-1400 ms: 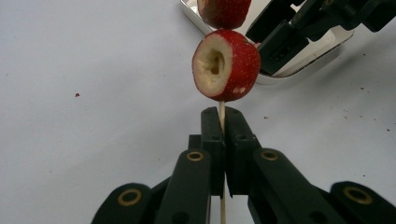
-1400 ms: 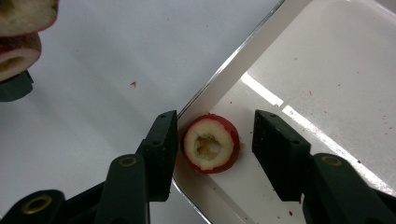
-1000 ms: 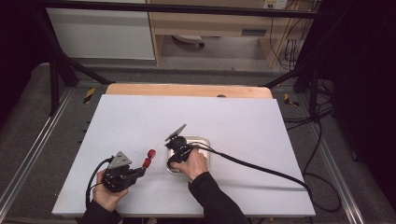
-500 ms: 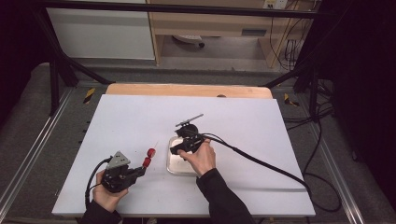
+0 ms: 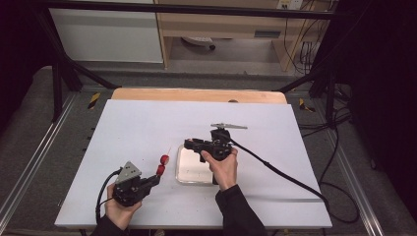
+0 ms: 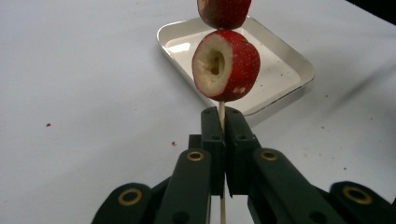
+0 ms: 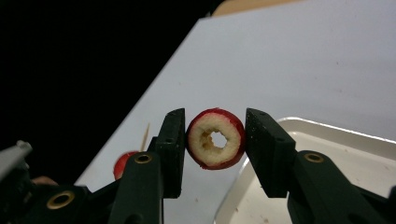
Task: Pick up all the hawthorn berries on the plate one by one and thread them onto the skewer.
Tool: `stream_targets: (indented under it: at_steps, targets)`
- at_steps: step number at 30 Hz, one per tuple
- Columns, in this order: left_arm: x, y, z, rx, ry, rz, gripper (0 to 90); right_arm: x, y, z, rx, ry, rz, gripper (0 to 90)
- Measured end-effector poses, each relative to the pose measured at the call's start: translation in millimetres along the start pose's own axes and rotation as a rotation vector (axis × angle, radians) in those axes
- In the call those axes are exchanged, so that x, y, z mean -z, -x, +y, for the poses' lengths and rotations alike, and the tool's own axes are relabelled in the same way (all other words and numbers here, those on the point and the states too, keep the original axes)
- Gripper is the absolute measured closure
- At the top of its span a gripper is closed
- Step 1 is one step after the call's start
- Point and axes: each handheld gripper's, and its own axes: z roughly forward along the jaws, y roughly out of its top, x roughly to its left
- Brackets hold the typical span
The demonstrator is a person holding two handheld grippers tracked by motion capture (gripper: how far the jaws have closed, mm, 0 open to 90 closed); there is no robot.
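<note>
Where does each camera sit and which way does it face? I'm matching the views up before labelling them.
High view: above the person's side, looking forward and down on the white table; forearms, both hands show.
Left gripper view: on the left gripper, looking along its jaws, shut on a skewer, toward the tray.
Right gripper view: on the right gripper, jaws pinching a red fruit ring.
All three views share the tray.

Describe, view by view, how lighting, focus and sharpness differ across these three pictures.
High view: even light on the white table, dark surroundings, fruit small and soft. Left gripper view: the near fruit ring is sharp, the tray shows mild glare. Right gripper view: the held ring is crisp, upper left black, the skewer blurred.
</note>
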Motion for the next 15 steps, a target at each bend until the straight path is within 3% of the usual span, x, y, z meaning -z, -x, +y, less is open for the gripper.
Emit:
stream_targets:
  at_steps: [7,8,9,11,15]
  targets:
    - [-12.8,23.4,4.6,0.016,0.021,-0.004,87.8,3.9,8.6,-11.4,-0.050,0.175,0.060,59.7]
    - [-14.9,26.2,4.8,0.023,0.020,-0.013,87.8,3.7,10.2,-12.7,-0.047,0.196,0.065,59.7]
    - [-19.2,28.8,6.1,0.003,0.028,-0.034,87.8,3.6,11.2,-13.6,-0.046,0.206,0.070,59.7]
    - [-23.4,34.2,7.1,0.005,0.013,-0.033,87.8,2.9,13.5,-15.3,-0.033,0.228,0.073,59.7]
    - [-30.9,44.8,10.7,0.035,-0.020,-0.051,87.8,3.1,16.3,-15.8,0.003,0.280,0.072,59.7]
